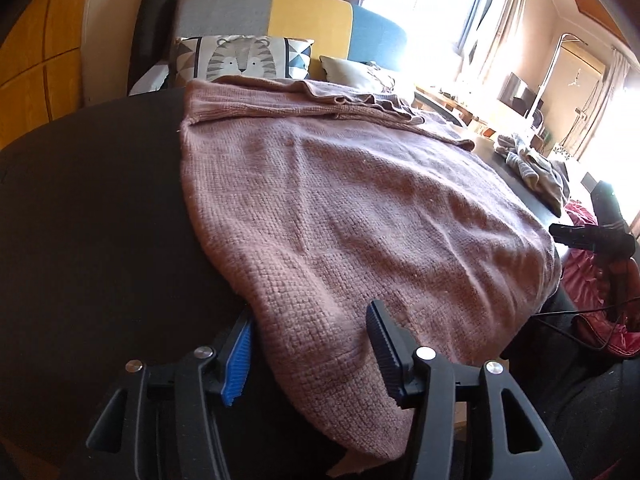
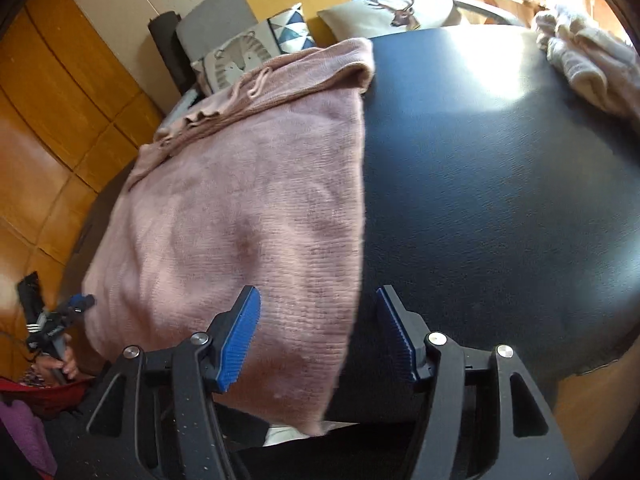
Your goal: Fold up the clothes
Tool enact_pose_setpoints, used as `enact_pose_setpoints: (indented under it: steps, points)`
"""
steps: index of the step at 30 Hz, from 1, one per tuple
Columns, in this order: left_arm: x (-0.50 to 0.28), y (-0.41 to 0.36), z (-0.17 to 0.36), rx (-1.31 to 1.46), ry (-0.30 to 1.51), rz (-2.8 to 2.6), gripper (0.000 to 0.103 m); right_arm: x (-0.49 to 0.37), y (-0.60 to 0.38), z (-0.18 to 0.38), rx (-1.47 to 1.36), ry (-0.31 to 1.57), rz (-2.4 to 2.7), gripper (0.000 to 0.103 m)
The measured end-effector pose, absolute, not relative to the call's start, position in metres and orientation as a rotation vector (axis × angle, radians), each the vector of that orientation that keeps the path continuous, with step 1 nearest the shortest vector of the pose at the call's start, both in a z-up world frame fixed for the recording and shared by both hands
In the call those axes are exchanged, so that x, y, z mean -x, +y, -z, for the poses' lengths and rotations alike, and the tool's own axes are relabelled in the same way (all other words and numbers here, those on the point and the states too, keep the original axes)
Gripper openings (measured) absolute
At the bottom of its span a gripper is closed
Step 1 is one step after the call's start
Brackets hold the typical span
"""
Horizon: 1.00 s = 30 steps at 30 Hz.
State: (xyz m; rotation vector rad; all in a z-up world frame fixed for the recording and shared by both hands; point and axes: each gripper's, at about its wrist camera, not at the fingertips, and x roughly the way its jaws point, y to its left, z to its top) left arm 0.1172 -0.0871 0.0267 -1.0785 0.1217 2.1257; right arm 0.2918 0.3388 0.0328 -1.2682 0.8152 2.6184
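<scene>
A pink knitted sweater (image 1: 360, 208) lies spread flat on a dark table (image 1: 92, 208), its hem hanging over the table's near edge. At the far edge its upper part is folded back on itself in a rumpled band.

Left gripper (image 1: 310, 350): jaws spread wide, one blue ribbed pad on each side of the sweater's near left corner. The hem passes between the pads without being pinched; the left pad sits at the cloth's edge, and whether it touches cannot be told. The right pad lies against the top of the knit.

Right gripper (image 2: 318, 336): jaws likewise spread wide, straddling the sweater's near right corner (image 2: 248, 220). The left pad is over the cloth and the right pad over bare table (image 2: 500, 200) just beside the sweater's right edge. Nothing is clamped.

In the right wrist view the left gripper (image 2: 60, 320) shows small beyond the table's left edge, held in a hand (image 2: 60, 364). In the left wrist view the right gripper (image 1: 588, 236) shows dark off the table's right edge.

A second, pale crumpled garment (image 2: 588, 56) lies at the table's far right corner, well apart from the sweater. Beyond the far edge stands a sofa in grey, yellow and blue panels (image 1: 308, 12), with a tiger-print cushion (image 1: 244, 58) and a deer-print cushion (image 2: 392, 10) on it.
</scene>
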Motion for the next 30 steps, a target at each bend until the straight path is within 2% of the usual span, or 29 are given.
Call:
enact_pose_setpoints:
  steps: [3,9,15,20,23,26,27,28,29,30]
  points:
    - [-0.118,-0.087,-0.026,1.079,0.086,-2.1,0.058,-0.288,0.328,-0.03,1.27,0.857,-2.685,0.063]
    - [-0.121,-0.086,-0.025,1.083,0.06,-2.089,0.067,-0.281,0.305,-0.031,1.303,0.734,-2.746,0.065]
    - [-0.129,-0.087,-0.027,1.092,0.089,-2.029,0.067,-0.295,0.308,-0.03,1.315,0.828,-2.775,0.065]
    - [-0.121,-0.09,-0.026,1.104,-0.021,-1.988,0.067,-0.301,0.315,-0.026,1.295,0.983,-2.79,0.065]
    - [-0.111,-0.08,-0.025,1.116,-0.06,-1.97,0.067,-0.294,0.31,-0.024,1.289,0.98,-2.813,0.065]
    - [-0.111,-0.069,-0.025,1.117,-0.018,-1.971,0.067,-0.281,0.3,-0.026,1.318,0.899,-2.828,0.062]
    - [-0.112,-0.067,-0.025,1.112,0.003,-1.982,0.066,-0.277,0.296,-0.027,1.333,0.834,-2.824,0.053]
    - [-0.114,-0.065,-0.025,1.107,0.025,-1.993,0.065,-0.273,0.292,-0.027,1.35,0.756,-2.806,0.038]
    - [-0.116,-0.063,-0.025,1.102,0.046,-2.003,0.064,-0.27,0.289,-0.027,1.362,0.698,-2.794,0.033]
    - [-0.116,-0.065,-0.025,1.103,0.056,-2.02,0.059,-0.267,0.288,-0.027,1.373,0.693,-2.796,0.026]
